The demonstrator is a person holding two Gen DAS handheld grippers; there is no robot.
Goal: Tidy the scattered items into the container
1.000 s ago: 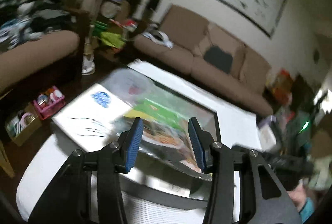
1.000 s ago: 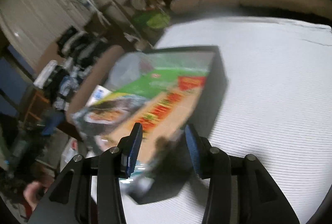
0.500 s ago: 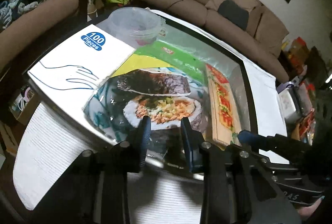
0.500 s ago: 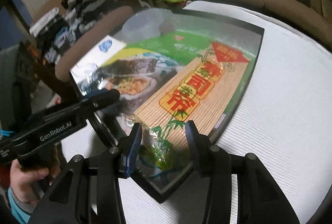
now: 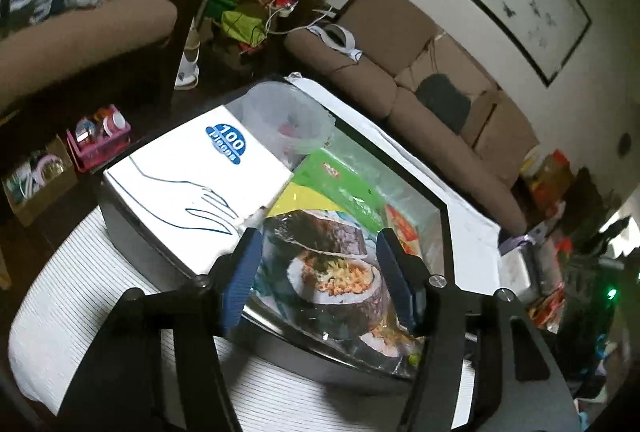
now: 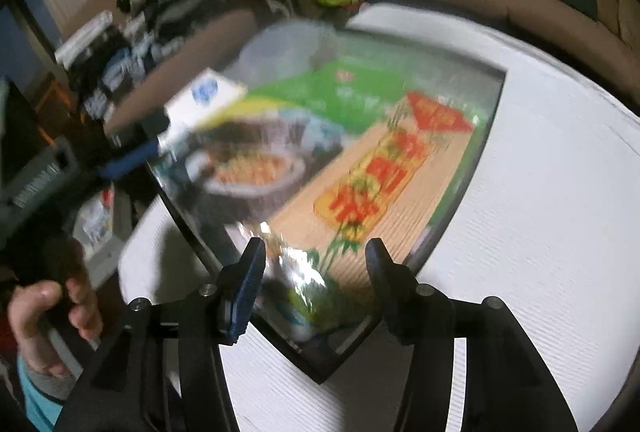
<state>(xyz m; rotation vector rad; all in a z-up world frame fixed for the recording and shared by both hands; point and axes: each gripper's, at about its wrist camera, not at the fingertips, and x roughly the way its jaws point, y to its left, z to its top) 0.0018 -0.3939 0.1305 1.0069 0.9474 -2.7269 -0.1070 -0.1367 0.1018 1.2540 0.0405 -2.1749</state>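
Note:
A black container (image 5: 447,220) sits on the white table and holds a sushi kit packet (image 5: 332,264) showing a rice roll and a bamboo mat. A white glove box (image 5: 192,183) and a clear plastic tub (image 5: 280,115) are in it too. My left gripper (image 5: 320,248) hovers over the packet's near edge, its jaws opening with nothing pressed between the pads. In the blurred right wrist view, my right gripper (image 6: 315,256) is over the packet's (image 6: 360,183) shiny near corner. Its jaws are opening, the corner lies between them, and the pads stand apart from it.
The container's near corner (image 6: 320,372) points at me on the white table (image 6: 540,211). A person's hand (image 6: 52,308) holds the left gripper at the left. A brown sofa (image 5: 420,71) stands behind, a padded armrest (image 5: 80,31) at left, a pink basket (image 5: 98,139) on the floor.
Both pairs of jaws have widened. The left one, narrow on the packet's edge half a second ago, has let go and drawn back. The packet now lies flat in the container.

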